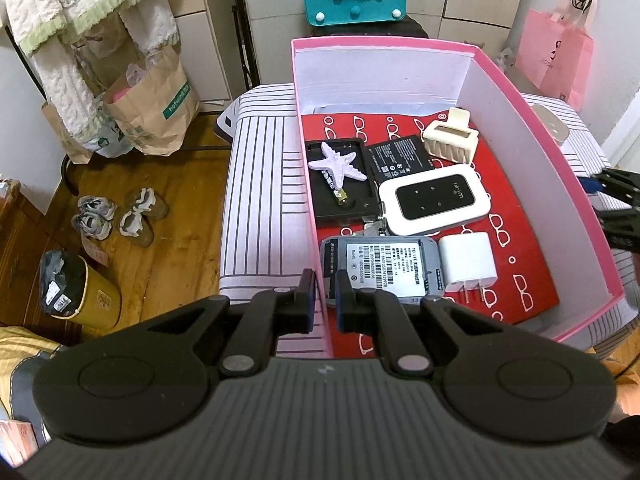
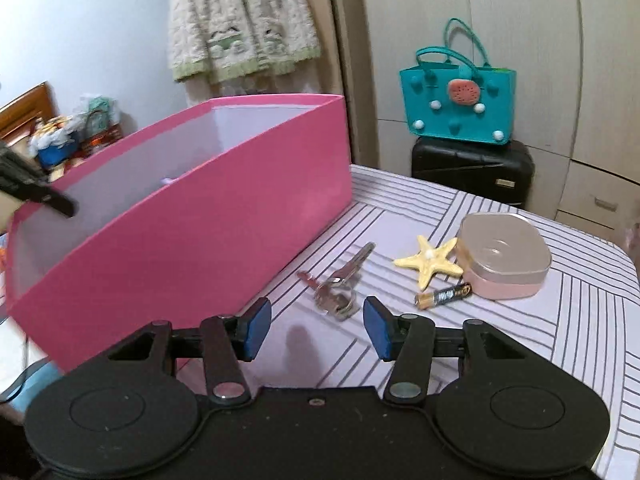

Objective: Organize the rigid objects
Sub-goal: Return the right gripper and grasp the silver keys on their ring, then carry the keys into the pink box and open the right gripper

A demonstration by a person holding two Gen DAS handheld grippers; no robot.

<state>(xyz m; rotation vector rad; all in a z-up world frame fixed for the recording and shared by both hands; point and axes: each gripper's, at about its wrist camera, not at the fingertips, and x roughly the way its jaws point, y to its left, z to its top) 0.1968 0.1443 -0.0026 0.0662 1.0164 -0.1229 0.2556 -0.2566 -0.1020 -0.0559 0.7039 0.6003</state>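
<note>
A pink box (image 1: 536, 128) with a red patterned floor stands on the striped table. It holds a white starfish (image 1: 339, 164) on a black tray, a black battery, a cream hair claw (image 1: 450, 140), a white Wi-Fi router (image 1: 436, 199), a white charger (image 1: 468, 261) and a grey device (image 1: 384, 270). My left gripper (image 1: 325, 300) is shut on the box's near-left wall. My right gripper (image 2: 316, 328) is open, just short of a bunch of keys (image 2: 340, 284) on the table. Beside these lie a yellow starfish (image 2: 430, 262), an AA battery (image 2: 444, 295) and a pink tin (image 2: 502, 260).
A teal bag (image 2: 456, 96) sits on a black suitcase (image 2: 472, 168) behind the table. The pink box's outer wall (image 2: 192, 216) stands left of my right gripper. Paper bags (image 1: 156, 96), shoes and a yellow bin (image 1: 80, 292) are on the floor to the left.
</note>
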